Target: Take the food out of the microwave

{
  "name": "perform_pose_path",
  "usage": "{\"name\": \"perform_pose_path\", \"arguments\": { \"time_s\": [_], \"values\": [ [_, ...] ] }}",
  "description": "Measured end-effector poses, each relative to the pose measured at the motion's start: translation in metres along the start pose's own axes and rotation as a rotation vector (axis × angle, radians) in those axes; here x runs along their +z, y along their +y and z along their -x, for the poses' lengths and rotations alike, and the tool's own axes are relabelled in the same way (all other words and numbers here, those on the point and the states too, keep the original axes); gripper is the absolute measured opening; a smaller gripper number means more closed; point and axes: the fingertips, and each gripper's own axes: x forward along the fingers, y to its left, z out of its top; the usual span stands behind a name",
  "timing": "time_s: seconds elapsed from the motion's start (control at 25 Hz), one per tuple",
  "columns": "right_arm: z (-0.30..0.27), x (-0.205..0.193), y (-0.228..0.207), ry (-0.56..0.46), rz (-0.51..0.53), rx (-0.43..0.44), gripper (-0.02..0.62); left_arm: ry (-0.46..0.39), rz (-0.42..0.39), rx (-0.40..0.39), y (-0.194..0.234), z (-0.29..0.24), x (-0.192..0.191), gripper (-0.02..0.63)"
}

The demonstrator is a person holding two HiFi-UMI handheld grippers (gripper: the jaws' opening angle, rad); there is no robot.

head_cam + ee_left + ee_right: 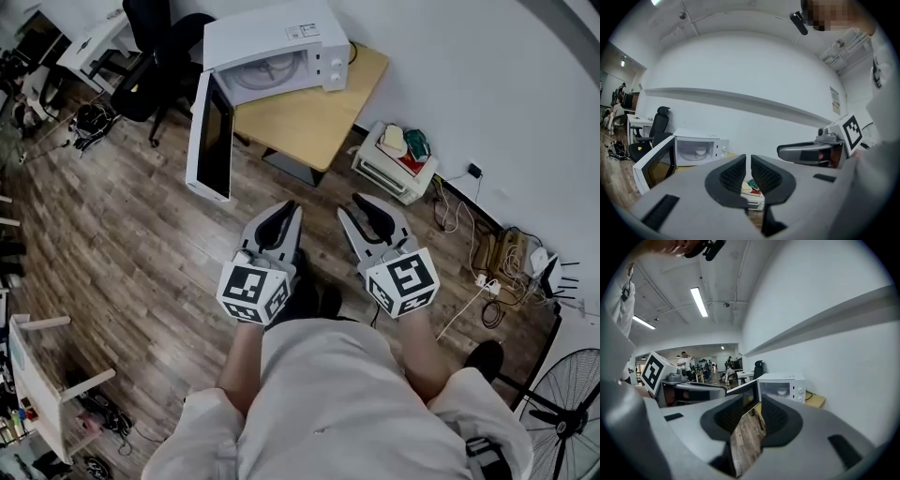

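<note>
1. Left gripper (286, 214) (748, 160): held low in front of the person, marker cube toward the body. Claw narrow, the pads all but meeting; nothing between them.
2. Right gripper (361, 212) (756, 405): just right of the left one, level with it. Claw stood apart and empty, with only the wooden floor (122, 234) showing through the gap.
3. Small white oven (394, 171): on the floor to the right, against the wall, with coloured items stacked on top.
4. Cables (489, 272): tangled on the floor at the right, along the wall.
5. Wooden table (323, 117): farther off, beyond both claws.
6. Microwave (281, 42) (696, 149) (780, 387): white, on the table's far end. Its door (211, 136) stood swung open to the left.
7. Food (700, 152) (783, 392): a pale bowl-shaped item inside the microwave cavity, on the turntable, well apart from both grippers.
8. Office chair (150, 56): black, left of the microwave, far side.
</note>
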Motion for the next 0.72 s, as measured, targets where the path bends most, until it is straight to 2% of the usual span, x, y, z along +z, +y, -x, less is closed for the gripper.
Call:
{"name": "perform_pose_path", "arguments": {
  "time_s": [0.12, 0.44, 0.72],
  "values": [
    [-0.022, 0.01, -0.007, 0.001, 0.013, -0.011, 0.117, -0.007, 0.001, -0.01, 0.021, -0.014, 0.009, 0.018],
    [-0.074, 0.034, -0.028, -0.005, 0.03, -0.053, 0.156, -0.014, -0.007, -0.066, 0.068, -0.054, 0.027, 0.094],
    [-0.102, 0.04, -0.045, 0.0, 0.013, -0.113, 0.161, -0.001, -0.025, -0.119, 0.097, -0.084, 0.035, 0.112]
  ]
}}
